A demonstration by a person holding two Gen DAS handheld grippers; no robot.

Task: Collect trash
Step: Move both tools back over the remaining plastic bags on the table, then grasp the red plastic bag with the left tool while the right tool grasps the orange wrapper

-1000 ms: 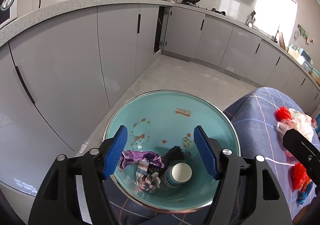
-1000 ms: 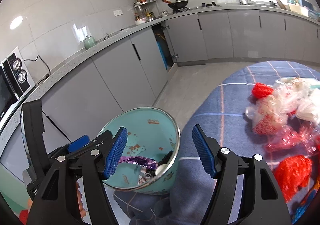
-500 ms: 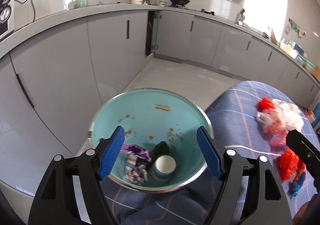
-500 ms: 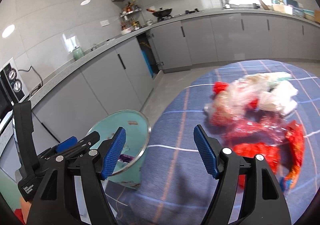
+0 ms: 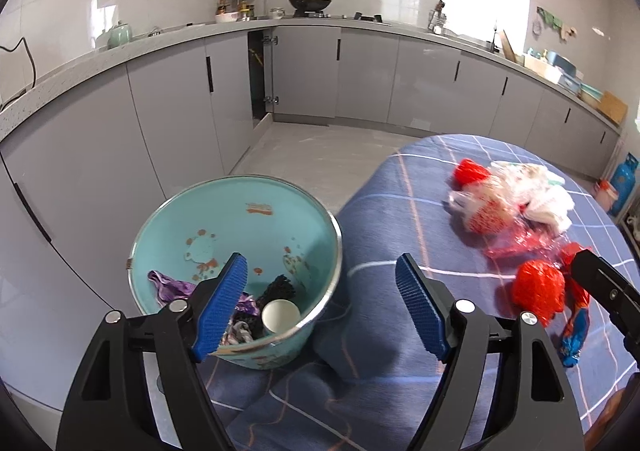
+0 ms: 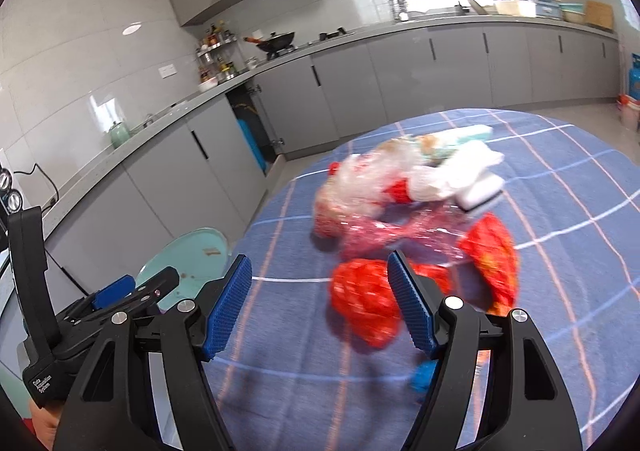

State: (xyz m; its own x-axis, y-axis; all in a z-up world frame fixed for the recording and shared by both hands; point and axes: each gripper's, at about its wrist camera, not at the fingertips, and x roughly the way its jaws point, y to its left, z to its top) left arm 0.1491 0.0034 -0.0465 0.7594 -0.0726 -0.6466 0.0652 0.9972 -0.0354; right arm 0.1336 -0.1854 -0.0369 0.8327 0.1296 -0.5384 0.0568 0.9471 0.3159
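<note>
Only the left wrist view looks down into the teal bin [image 5: 240, 219] and shows what lies in it: a purple wrapper [image 5: 172, 287], a white paper cup [image 5: 280, 315] and a dark crumpled scrap beside the cup. The right wrist view shows just a sliver of the bin's rim at lower left, but gives the closer look at the trash pile [image 6: 412, 207] on the round table with the blue checked cloth [image 6: 560, 179]: clear crinkled plastic, white folded tissue, pink film and several red wrappers, all somewhat blurred. Around stand grey kitchen cabinets [image 5: 424, 87], a wok [image 5: 310, 3] on the stove, a spice rack, and a blue gas cylinder [image 5: 624, 183] by the far wall. The left gripper [image 5: 320, 303] has just been opening further and its jaws stand wide with nothing between them; its left finger overlaps the bin's near side, while the pile lies well off to its right across the cloth. The right gripper [image 6: 320, 303] also stands wide apart and empty; a crumpled red wrapper [image 6: 364, 307] lies just ahead, partly covered by its right finger, the rest of the pile beyond. Whether that finger touches the wrapper cannot be told.
</note>
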